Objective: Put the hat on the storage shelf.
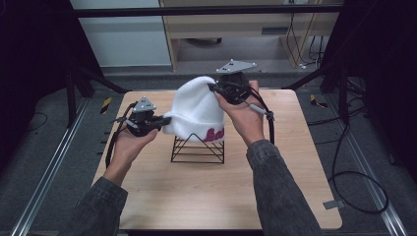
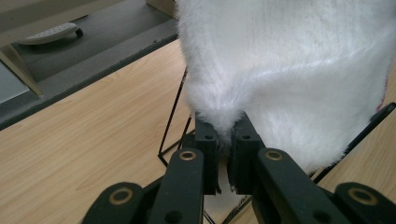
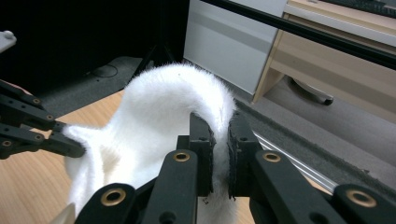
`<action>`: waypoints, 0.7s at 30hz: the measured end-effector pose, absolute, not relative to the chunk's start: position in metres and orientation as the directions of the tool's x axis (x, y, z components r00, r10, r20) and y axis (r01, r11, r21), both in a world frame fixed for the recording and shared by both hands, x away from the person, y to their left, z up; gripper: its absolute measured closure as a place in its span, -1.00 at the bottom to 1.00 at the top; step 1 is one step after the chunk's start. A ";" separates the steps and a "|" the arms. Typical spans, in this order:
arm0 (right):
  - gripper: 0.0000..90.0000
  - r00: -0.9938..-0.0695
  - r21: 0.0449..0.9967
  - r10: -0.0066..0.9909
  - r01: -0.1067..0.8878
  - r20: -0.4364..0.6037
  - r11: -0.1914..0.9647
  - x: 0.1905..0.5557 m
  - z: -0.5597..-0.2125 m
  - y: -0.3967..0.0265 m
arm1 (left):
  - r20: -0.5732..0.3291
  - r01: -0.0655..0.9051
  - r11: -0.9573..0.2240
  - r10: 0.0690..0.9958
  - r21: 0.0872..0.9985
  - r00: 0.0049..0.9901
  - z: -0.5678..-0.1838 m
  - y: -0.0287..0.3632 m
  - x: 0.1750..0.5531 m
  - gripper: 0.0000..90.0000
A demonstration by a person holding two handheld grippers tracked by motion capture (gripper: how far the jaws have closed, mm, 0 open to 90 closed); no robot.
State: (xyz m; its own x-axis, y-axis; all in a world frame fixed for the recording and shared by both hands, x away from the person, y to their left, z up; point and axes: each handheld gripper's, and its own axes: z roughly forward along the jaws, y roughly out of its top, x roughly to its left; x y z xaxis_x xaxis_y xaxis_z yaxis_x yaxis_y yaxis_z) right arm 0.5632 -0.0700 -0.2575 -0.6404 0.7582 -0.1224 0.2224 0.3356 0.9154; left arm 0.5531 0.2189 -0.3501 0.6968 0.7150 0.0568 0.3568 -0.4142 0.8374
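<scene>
A fluffy white beanie (image 1: 196,110) with pink lettering on its cuff hangs over a black wire stand (image 1: 198,147) at the middle of the wooden table (image 1: 196,191). My left gripper (image 1: 164,120) is shut on the cuff's left edge; in the left gripper view its jaws pinch a fold of the white beanie (image 2: 280,70). My right gripper (image 1: 212,87) is shut on the hat's upper right side, and in the right gripper view the white beanie (image 3: 159,107) bulges up between the jaws. The left gripper (image 3: 77,148) also holds the hat's far edge there.
The wire stand (image 2: 175,114) rests on the table near the middle. A grey floor with a light wooden cabinet (image 1: 236,29) lies beyond the far edge. Black frame posts (image 1: 74,88) and cables (image 1: 354,172) flank the table on both sides.
</scene>
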 end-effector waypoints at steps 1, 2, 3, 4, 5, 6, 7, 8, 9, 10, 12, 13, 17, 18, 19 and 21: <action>0.85 -0.642 0.915 0.756 0.219 -0.126 0.338 0.562 -0.258 -0.069 | 0.053 0.360 -0.413 0.715 0.836 0.697 -0.352 0.220 0.553 0.86; 0.85 -0.644 0.915 0.754 0.215 -0.130 0.342 0.562 -0.258 -0.069 | 0.055 0.360 -0.415 0.715 0.836 0.697 -0.353 0.220 0.552 0.86; 0.85 -0.647 0.914 0.751 0.216 -0.130 0.344 0.560 -0.259 -0.068 | 0.054 0.360 -0.414 0.716 0.836 0.696 -0.355 0.220 0.552 0.86; 0.85 -0.651 0.912 0.747 0.213 -0.135 0.350 0.559 -0.260 -0.068 | 0.055 0.361 -0.415 0.716 0.835 0.696 -0.356 0.221 0.552 0.86; 0.85 -0.654 0.911 0.745 0.215 -0.134 0.352 0.558 -0.262 -0.068 | 0.055 0.361 -0.415 0.716 0.835 0.696 -0.356 0.221 0.552 0.86; 0.85 -0.657 0.908 0.741 0.213 -0.140 0.361 0.558 -0.263 -0.067 | 0.053 0.364 -0.414 0.718 0.834 0.694 -0.359 0.222 0.552 0.86; 0.85 -0.658 0.907 0.740 0.211 -0.143 0.363 0.557 -0.264 -0.067 | 0.053 0.364 -0.414 0.718 0.834 0.694 -0.359 0.222 0.552 0.86; 0.85 -0.660 0.907 0.738 0.213 -0.141 0.363 0.557 -0.265 -0.067 | 0.051 0.367 -0.414 0.718 0.833 0.694 -0.362 0.223 0.554 0.86; 0.85 -0.661 0.906 0.737 0.216 -0.140 0.365 0.557 -0.266 -0.067 | 0.048 0.371 -0.414 0.718 0.831 0.694 -0.363 0.223 0.554 0.86; 0.85 -0.662 0.905 0.736 0.216 -0.141 0.367 0.556 -0.267 -0.067 | 0.045 0.372 -0.412 0.718 0.832 0.695 -0.364 0.224 0.553 0.86; 0.85 -0.666 0.905 0.733 0.215 -0.140 0.368 0.555 -0.267 -0.067 | 0.043 0.370 -0.411 0.716 0.833 0.697 -0.365 0.224 0.552 0.86; 0.85 -0.667 0.904 0.731 0.214 -0.142 0.370 0.554 -0.267 -0.067 | 0.045 0.367 -0.413 0.713 0.834 0.699 -0.365 0.224 0.551 0.86; 0.85 -0.675 0.901 0.723 0.209 -0.148 0.379 0.549 -0.267 -0.067 | 0.049 0.361 -0.417 0.709 0.834 0.704 -0.367 0.223 0.548 0.86; 0.85 -0.677 0.901 0.720 0.207 -0.150 0.382 0.547 -0.267 -0.067 | 0.052 0.359 -0.420 0.707 0.833 0.705 -0.368 0.224 0.547 0.86; 0.84 -0.679 0.899 0.718 0.207 -0.152 0.386 0.545 -0.267 -0.067 | 0.051 0.360 -0.419 0.707 0.833 0.705 -0.368 0.224 0.546 0.86; 0.85 -0.683 0.898 0.715 0.207 -0.151 0.388 0.542 -0.267 -0.067 | 0.052 0.358 -0.422 0.703 0.833 0.709 -0.369 0.223 0.545 0.86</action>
